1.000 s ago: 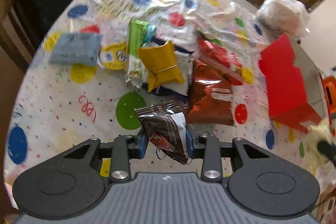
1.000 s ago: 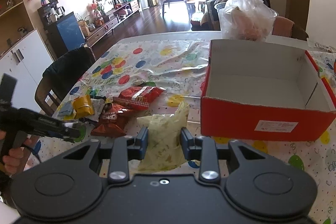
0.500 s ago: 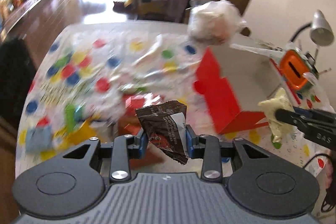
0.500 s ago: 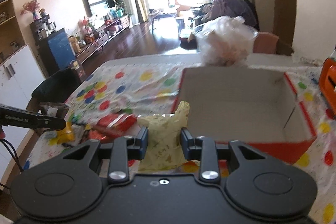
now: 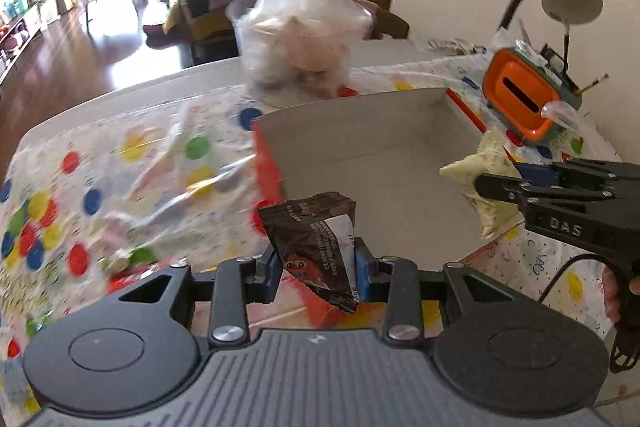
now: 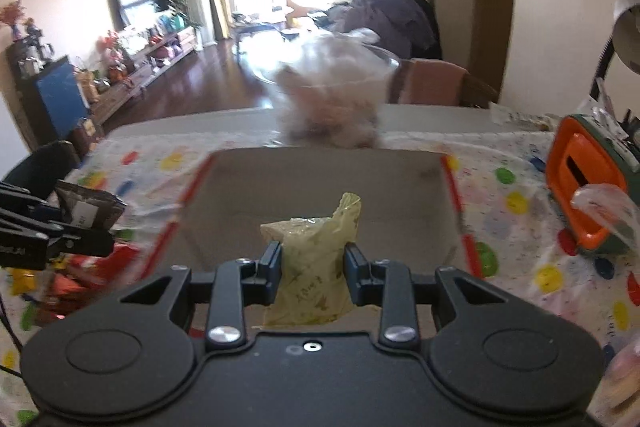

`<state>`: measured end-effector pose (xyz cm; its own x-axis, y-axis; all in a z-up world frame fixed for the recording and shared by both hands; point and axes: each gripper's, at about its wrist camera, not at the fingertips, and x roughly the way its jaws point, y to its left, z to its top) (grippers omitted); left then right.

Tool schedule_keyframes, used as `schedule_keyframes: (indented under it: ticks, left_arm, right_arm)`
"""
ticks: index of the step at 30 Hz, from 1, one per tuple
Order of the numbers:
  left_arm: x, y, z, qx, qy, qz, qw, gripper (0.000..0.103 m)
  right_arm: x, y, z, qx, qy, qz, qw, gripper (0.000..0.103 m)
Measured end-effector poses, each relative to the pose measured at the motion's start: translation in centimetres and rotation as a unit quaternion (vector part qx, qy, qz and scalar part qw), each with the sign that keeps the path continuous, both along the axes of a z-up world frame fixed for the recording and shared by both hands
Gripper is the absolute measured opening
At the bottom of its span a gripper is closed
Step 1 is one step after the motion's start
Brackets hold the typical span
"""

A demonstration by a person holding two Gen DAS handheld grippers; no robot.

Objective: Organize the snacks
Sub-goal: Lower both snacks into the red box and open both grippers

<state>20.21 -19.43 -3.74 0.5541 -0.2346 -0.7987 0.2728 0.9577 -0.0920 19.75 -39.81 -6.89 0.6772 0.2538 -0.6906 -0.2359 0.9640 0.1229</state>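
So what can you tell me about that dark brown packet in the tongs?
The dark brown packet is a small crinkled foil-like snack wrapper with a white label panel, a red cartoon figure and a serrated end. The left tongs pinch it between blue pads, held tilted in the air near the red box's corner, touching nothing else.

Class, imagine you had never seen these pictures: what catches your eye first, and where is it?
The red box sits open mid-table, its pale inside bare. The right gripper holds a yellow packet over it, the left gripper a brown packet at its near edge. An orange case stands right of the box.
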Motion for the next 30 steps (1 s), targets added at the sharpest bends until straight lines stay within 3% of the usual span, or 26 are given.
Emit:
schedule_keyframes:
  ticks: [7, 20, 30]
  left_arm:
    - [3.5, -4.9, -2.1, 0.012, 0.036, -0.027, 0.9989, 0.035]
    - [7.9, -8.6, -6.5, 0.049, 0.125, -0.029, 0.9905, 0.035]
    - [8.4, -10.1, -8.2, 0.082, 0.142, -0.039, 0.9856, 0.036]
  right_arm:
    - [3.2, -2.6, -2.4, -0.007, 0.042, -0.006, 0.999, 0.031]
    - [6.5, -2.1, -6.3, -0.021, 0.131, 0.059, 0.989, 0.031]
    - [6.4, -1.5, -7.7, -0.041, 0.162, 0.071, 0.983, 0.031]
